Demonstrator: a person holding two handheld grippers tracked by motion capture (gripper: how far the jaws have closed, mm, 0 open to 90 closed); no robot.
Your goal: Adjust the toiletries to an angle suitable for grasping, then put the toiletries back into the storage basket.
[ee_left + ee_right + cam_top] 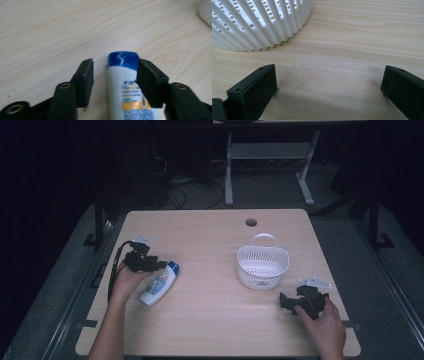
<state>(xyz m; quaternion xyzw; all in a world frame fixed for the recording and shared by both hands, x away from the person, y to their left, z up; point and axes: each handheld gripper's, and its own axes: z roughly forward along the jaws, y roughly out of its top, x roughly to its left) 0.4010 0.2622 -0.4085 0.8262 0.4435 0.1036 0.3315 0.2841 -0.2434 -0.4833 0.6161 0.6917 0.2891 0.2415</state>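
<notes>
Our left hand-held gripper (pixel 113 82) straddles the shampoo bottle (pixel 127 87) at centre frame, jaws parted, unclamped; the right (pixel 329 92) gapes wide. Next we squeeze, lift toward the basket (pixel 263 266).

The surface (pixel 50 30) looks like pale wood with fine grain lines, smooth and a bit dull. Between the jaws of the left hand-held gripper (pixel 113 75) lies a bottle (pixel 125 92) of smooth white plastic with a shiny blue cap (pixel 123 59). The jaws are black, matt plastic. Just ahead of the right hand-held gripper (pixel 329 80) stands a basket (pixel 262 22) of white ribbed plastic with small holes.
</notes>
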